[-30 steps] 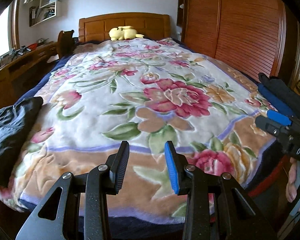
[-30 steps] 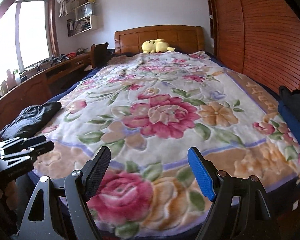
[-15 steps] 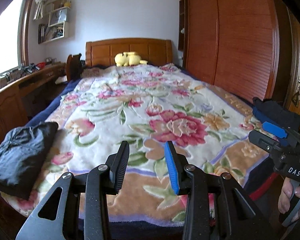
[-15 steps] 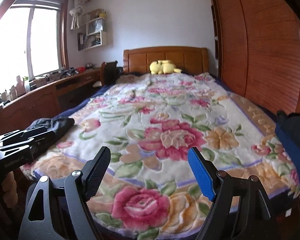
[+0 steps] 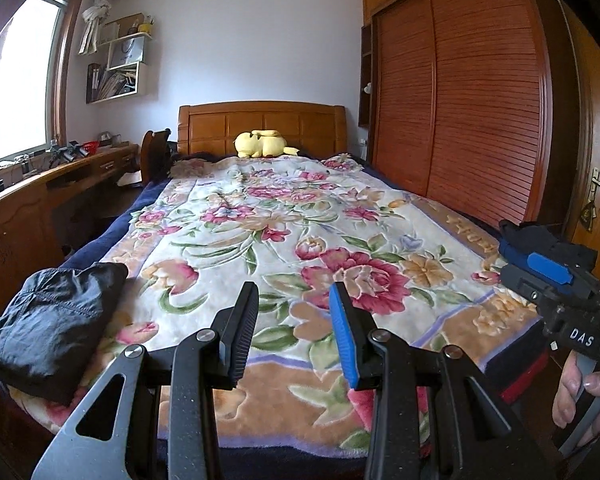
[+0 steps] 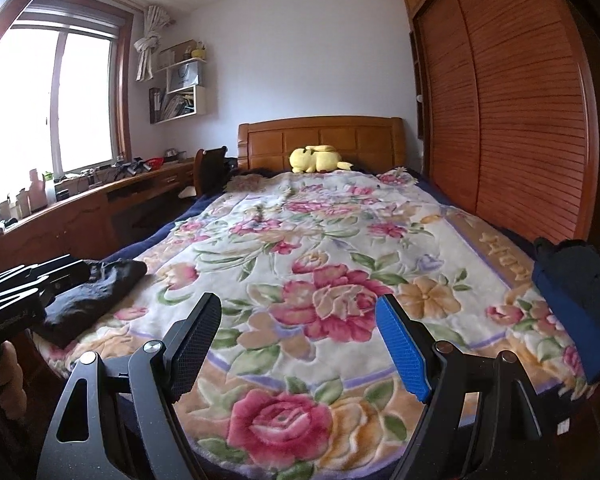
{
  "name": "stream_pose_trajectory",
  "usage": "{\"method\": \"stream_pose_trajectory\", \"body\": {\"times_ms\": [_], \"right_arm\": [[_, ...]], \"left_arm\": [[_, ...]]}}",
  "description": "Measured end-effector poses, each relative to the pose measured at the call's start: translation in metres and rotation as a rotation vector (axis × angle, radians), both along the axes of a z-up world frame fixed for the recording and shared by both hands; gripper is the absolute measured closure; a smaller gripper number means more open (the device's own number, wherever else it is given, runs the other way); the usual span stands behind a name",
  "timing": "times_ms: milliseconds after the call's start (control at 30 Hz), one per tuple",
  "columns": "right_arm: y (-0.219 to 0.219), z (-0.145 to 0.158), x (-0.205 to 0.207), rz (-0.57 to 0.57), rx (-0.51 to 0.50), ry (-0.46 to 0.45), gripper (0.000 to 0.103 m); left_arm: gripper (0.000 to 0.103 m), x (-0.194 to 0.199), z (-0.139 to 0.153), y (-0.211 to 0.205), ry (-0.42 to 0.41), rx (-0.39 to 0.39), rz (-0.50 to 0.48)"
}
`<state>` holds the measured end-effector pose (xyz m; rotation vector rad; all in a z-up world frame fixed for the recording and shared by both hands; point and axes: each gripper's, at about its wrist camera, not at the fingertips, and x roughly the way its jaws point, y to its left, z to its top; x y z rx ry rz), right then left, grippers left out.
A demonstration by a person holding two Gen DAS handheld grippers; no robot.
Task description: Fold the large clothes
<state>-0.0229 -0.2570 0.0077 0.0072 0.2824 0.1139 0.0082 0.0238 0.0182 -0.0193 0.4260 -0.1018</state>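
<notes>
One view only: perhaps door handle (image 5: 598, 184).

Daylight pours in from the window (image 6: 52, 108) at the upper left of both views — its panes blow out to plain white, with no detail. The rest of the room is evenly and softly lit, with faint shadows. Fisheye distortion bows the wardrobe (image 5: 472, 104) at the right edge, and dark vignetting fills the corners. Focus is sharp — no motion blur.
</notes>
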Motion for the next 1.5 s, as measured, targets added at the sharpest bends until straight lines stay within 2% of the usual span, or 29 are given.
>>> {"method": "stream_pose_trajectory", "body": {"times_ms": [1500], "right_arm": [[0.0038, -0.0015, 0.0032, 0.001, 0.025, 0.006, 0.022]], "left_arm": [[0.065, -0.0031, -0.0081, -0.0037, 0.010, 0.006, 0.013]]}}
